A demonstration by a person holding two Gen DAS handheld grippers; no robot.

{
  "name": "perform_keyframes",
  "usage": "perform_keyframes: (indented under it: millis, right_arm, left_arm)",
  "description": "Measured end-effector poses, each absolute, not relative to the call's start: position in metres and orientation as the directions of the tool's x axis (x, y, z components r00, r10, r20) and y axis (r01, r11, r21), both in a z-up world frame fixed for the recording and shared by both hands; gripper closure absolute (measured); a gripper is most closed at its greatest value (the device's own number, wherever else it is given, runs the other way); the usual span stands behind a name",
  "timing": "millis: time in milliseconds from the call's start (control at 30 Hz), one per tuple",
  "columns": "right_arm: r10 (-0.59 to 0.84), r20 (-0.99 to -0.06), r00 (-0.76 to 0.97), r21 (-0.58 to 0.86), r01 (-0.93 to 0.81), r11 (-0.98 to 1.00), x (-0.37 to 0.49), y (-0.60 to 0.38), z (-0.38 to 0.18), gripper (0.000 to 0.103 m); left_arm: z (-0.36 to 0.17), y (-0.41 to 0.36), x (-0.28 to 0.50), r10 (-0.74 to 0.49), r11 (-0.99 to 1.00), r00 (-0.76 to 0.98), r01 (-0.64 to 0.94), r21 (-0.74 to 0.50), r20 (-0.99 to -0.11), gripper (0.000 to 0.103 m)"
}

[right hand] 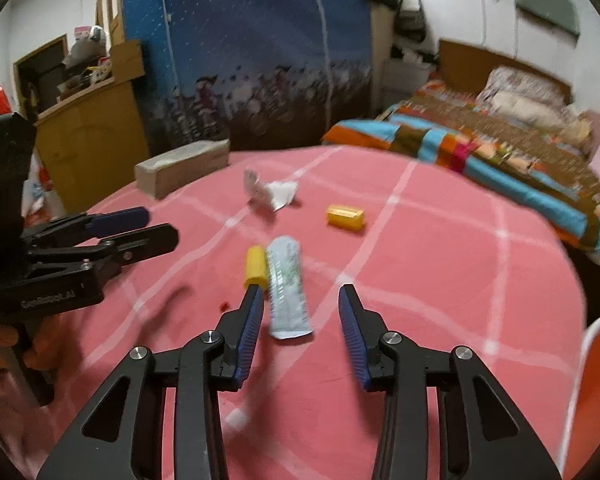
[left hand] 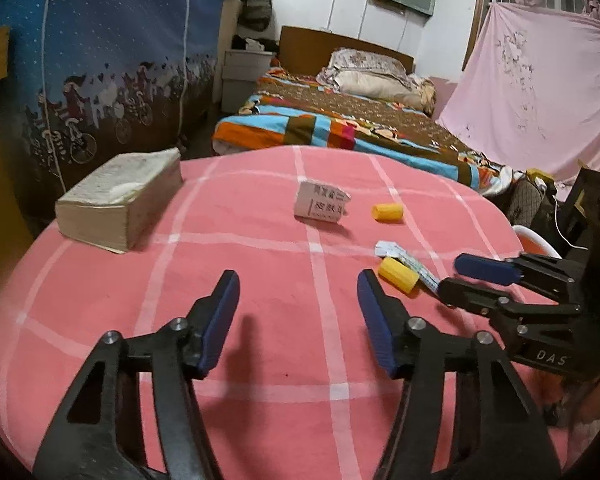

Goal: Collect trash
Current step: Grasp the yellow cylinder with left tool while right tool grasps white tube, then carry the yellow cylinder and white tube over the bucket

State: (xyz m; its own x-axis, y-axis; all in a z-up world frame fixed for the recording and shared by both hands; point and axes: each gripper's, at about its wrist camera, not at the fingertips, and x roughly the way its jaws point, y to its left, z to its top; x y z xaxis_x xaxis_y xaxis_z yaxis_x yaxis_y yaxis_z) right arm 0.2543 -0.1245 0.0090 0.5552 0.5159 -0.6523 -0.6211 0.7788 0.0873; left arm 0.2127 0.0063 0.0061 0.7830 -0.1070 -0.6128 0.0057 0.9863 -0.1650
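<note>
Silvery flat foil sachet (right hand: 289,288) lies before the right gripper (right hand: 300,312), spread wide; closing comes next. Left gripper (left hand: 298,312) hangs released.

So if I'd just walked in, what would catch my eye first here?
Probably the pink checked cloth with litter scattered on it: two yellow caps, a flat silvery wrapper and a crumpled paper. Next, the open right gripper poised over the wrapper, and the open left gripper alongside it.
</note>
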Motion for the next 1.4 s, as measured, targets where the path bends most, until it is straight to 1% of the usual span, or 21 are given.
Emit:
perform_keyframes:
  millis: [100, 133, 167, 367, 500, 633, 767, 967, 1000, 1067, 1100, 1267, 1400]
  right_arm:
    - [0.528, -0.672, 0.519, 0.116, -0.631, 0.767, 0.257, -0.122, 0.005, 0.07]
    - [0.522, -0.679, 0.516, 0.111, -0.63, 0.768, 0.257, -0.12, 0.004, 0.076]
    - [0.513, -0.687, 0.514, 0.104, -0.629, 0.77, 0.256, -0.119, 0.003, 0.083]
    - [0.493, -0.689, 0.532, 0.079, -0.621, 0.78, 0.255, -0.117, 0.003, 0.084]
    - [0.468, -0.653, 0.595, 0.074, -0.565, 0.822, 0.254, -0.131, 0.011, 0.084]
    - [0.424, -0.62, 0.66, 0.048, -0.507, 0.86, 0.251, -0.143, 0.019, 0.084]
    - [0.386, -0.614, 0.688, 0.022, -0.474, 0.88, 0.251, -0.152, 0.022, 0.084]
    - [0.379, -0.607, 0.698, 0.045, -0.447, 0.894, 0.254, -0.165, 0.024, 0.084]
    - [0.38, -0.606, 0.698, 0.05, -0.443, 0.895, 0.253, -0.166, 0.023, 0.084]
    - [0.385, -0.605, 0.697, 0.061, -0.441, 0.895, 0.254, -0.169, 0.023, 0.084]
    - [0.387, -0.604, 0.697, 0.064, -0.442, 0.895, 0.253, -0.17, 0.024, 0.084]
    - [0.395, -0.583, 0.71, 0.062, -0.446, 0.893, 0.249, -0.172, 0.027, 0.084]
    - [0.403, -0.534, 0.743, 0.066, -0.439, 0.896, 0.241, -0.178, 0.032, 0.084]
  left_arm:
    - [0.004, 0.004, 0.215, -0.126, 0.985, 0.765, 0.022, -0.169, -0.631, 0.068]
    - [0.003, 0.003, 0.216, -0.132, 0.985, 0.76, 0.028, -0.172, -0.637, 0.07]
    - [0.003, 0.002, 0.218, -0.137, 0.984, 0.755, 0.032, -0.173, -0.641, 0.071]
    - [0.003, -0.002, 0.222, -0.184, 0.977, 0.735, 0.066, -0.202, -0.653, 0.073]
    - [0.004, -0.009, 0.227, -0.242, 0.965, 0.717, 0.104, -0.242, -0.654, 0.073]
    - [0.004, -0.024, 0.233, -0.261, 0.964, 0.702, 0.15, -0.22, -0.663, 0.073]
    - [0.003, -0.038, 0.247, -0.277, 0.961, 0.668, 0.197, -0.194, -0.69, 0.073]
    - [0.002, -0.047, 0.263, -0.3, 0.953, 0.637, 0.231, -0.196, -0.71, 0.074]
    - [0.002, -0.049, 0.264, -0.299, 0.953, 0.634, 0.236, -0.19, -0.713, 0.075]
    - [0.001, -0.053, 0.264, -0.287, 0.956, 0.63, 0.24, -0.171, -0.722, 0.083]
    - [0.0, -0.056, 0.264, -0.274, 0.959, 0.63, 0.24, -0.154, -0.727, 0.09]
    - [0.006, -0.059, 0.254, -0.28, 0.955, 0.655, 0.263, -0.136, -0.702, 0.09]
    - [0.019, -0.062, 0.243, -0.265, 0.961, 0.718, 0.252, -0.114, -0.644, 0.09]
